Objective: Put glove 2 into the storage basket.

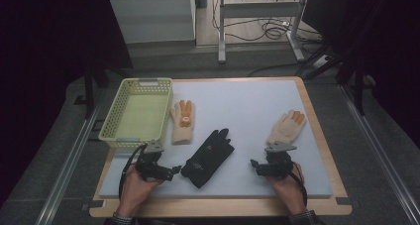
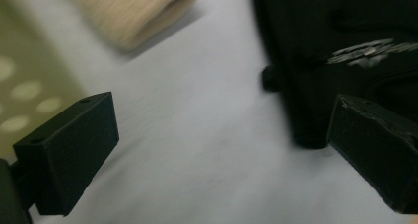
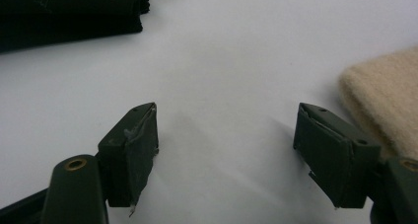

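The left tool (image 1: 174, 169) lies low over the surface (image 1: 257, 106), jaws spread wide with nothing between them; the black glove (image 1: 208, 157) sits just beside its far jaw. The right tool (image 1: 253, 164) is also wide apart and empty, over bare surface, with a tan glove (image 1: 286, 128) close by its outer jaw. A second tan glove (image 1: 182, 122) lies beside the yellow-green basket (image 1: 115, 136) at the left.
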Demonstrator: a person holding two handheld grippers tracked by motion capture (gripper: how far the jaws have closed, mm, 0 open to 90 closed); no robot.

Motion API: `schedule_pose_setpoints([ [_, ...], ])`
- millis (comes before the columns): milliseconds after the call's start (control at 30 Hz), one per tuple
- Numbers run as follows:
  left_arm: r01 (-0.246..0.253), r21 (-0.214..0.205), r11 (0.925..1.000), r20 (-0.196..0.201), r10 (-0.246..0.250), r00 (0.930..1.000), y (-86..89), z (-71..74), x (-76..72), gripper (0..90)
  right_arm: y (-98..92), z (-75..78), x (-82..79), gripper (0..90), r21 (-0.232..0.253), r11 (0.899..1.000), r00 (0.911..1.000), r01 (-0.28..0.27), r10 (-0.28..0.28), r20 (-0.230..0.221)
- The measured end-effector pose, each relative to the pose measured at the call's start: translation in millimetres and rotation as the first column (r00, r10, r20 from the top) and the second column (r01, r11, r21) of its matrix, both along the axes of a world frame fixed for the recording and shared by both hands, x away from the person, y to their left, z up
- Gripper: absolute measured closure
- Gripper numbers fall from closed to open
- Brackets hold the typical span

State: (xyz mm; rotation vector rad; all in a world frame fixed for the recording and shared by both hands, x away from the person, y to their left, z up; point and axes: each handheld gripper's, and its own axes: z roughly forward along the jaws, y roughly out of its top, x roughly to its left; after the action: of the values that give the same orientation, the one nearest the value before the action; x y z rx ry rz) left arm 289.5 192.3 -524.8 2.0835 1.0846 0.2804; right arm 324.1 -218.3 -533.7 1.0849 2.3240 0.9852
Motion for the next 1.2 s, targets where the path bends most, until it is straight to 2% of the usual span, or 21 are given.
schedule_pose_setpoints([
  [100,0.032,-0.015,0.9994,-0.001,-0.032,0.9995,-9.9,8.6,-1.4,0.0,-0.1,-0.1,0.0,24.5,0.001,1.000,1.0000,0.000,0.000,0.000],
  [133,0.063,-0.007,0.9980,-0.006,-0.063,0.9980,-18.4,12.8,-1.3,0.0,-0.2,-0.1,0.0,24.5,0.001,1.000,1.0000,0.000,0.000,0.000],
  [167,0.063,-0.007,0.9980,-0.006,-0.063,0.9980,-18.4,12.8,-1.3,0.0,-0.2,-0.1,0.0,24.5,0.001,1.000,1.0000,0.000,0.000,0.000],
  [333,0.129,0.014,0.9915,-0.008,-0.129,0.9916,-45.1,21.6,2.3,0.0,-0.2,-0.1,-0.1,24.5,0.001,1.000,1.0000,0.000,0.000,0.000],
  [600,0.193,0.046,0.9800,-0.029,-0.192,0.9809,-96.3,24.8,11.1,0.0,-0.4,-0.1,0.0,24.3,0.003,1.000,1.0000,-0.001,0.001,-0.001],
  [700,0.187,0.067,0.9800,-0.034,-0.186,0.9820,-105.5,21.5,13.5,0.0,-0.5,-0.1,0.1,24.3,0.003,1.000,1.0000,-0.002,0.002,-0.001],
  [733,0.159,0.110,0.9810,-0.031,-0.157,0.9871,-112.5,16.2,16.8,0.0,-0.5,-0.1,0.1,24.2,0.003,1.000,1.0000,-0.002,0.002,-0.001],
  [767,0.159,0.110,0.9810,-0.031,-0.157,0.9871,-112.5,16.2,16.8,0.0,-0.5,-0.1,0.1,24.2,0.003,1.000,1.0000,-0.002,0.002,-0.001],
  [833,0.134,0.149,0.9797,-0.037,-0.130,0.9908,-114.6,10.1,22.0,0.0,-0.5,-0.1,0.1,24.1,0.004,1.000,1.0000,-0.002,0.002,-0.002],
  [933,0.123,0.137,0.9829,-0.077,-0.114,0.9905,-110.5,-2.1,32.2,0.0,-0.5,-0.2,0.2,24.0,0.005,1.000,1.0000,-0.003,0.003,-0.002],
  [967,0.123,0.137,0.9829,-0.077,-0.114,0.9905,-110.5,-2.1,32.2,0.0,-0.5,-0.2,0.2,24.0,0.005,1.000,1.0000,-0.003,0.003,-0.002],
  [1033,0.131,0.137,0.9820,-0.106,-0.117,0.9875,-109.5,-8.2,35.8,0.0,-0.5,-0.2,0.2,23.9,0.005,1.000,1.0000,-0.003,0.003,-0.002],
  [1067,0.128,0.137,0.9822,-0.102,-0.115,0.9882,-110.2,-10.0,35.2,0.0,-0.5,-0.2,0.2,23.9,0.005,1.000,1.0000,-0.003,0.003,-0.002],
  [1167,0.138,0.163,0.9769,-0.094,-0.124,0.9879,-115.2,-9.8,31.0,0.0,-0.5,-0.2,0.2,23.9,0.005,1.000,1.0000,-0.003,0.003,-0.003],
  [1200,0.151,0.196,0.9689,-0.084,-0.137,0.9870,-118.2,-10.6,28.8,0.0,-0.5,-0.3,0.2,23.9,0.005,1.000,1.0000,-0.003,0.003,-0.002],
])
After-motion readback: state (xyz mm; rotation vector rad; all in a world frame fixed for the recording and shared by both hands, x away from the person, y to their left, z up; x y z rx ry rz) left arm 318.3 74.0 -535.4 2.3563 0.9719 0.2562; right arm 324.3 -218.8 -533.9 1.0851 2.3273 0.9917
